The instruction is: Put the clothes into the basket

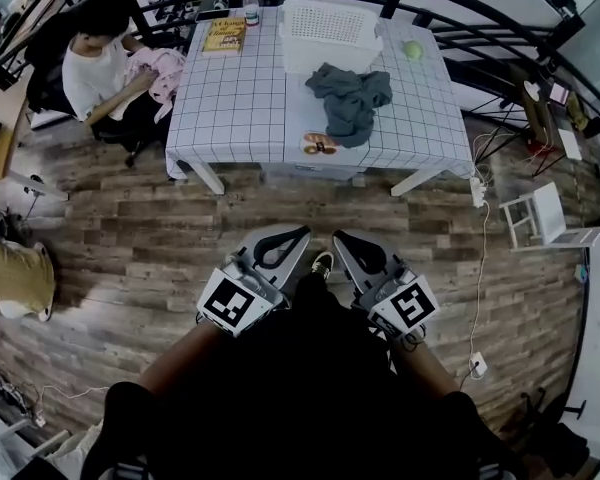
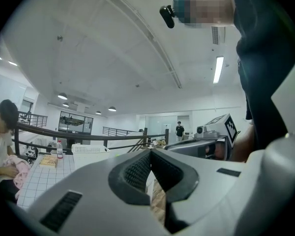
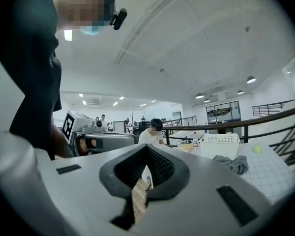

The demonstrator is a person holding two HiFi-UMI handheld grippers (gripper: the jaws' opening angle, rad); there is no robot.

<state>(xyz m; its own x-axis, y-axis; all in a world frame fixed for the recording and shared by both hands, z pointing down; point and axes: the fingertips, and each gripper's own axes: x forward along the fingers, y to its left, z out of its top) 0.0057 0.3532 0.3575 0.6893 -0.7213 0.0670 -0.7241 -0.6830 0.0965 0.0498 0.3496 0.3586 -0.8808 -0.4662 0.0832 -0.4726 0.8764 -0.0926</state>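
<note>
Wooden floor (image 1: 110, 228): spreads under and around the tabletop (image 1: 230, 108).
Tabletop: draped in a white cloth with a dark grid.
Seated person (image 1: 90, 63): at the tabletop's left end, with a pink garment (image 1: 158, 73) against that edge.
Basket (image 1: 330, 30): white, perforated; on the tabletop's far side, right of middle.
Clothes (image 1: 348, 100): grey heap on the tabletop's right half, outside the basket, just on its near side.
Left claw (image 1: 302, 234): over the floor, well short of the tabletop's near edge; pressed together, pinching nothing.
Right claw (image 1: 339, 237): likewise off the tabletop; pressed together, empty.
Yellow book (image 1: 224, 36): tabletop's far left.
Bottle (image 1: 250, 6): tabletop's far edge.
Green ball (image 1: 413, 50): tabletop's far right.
</note>
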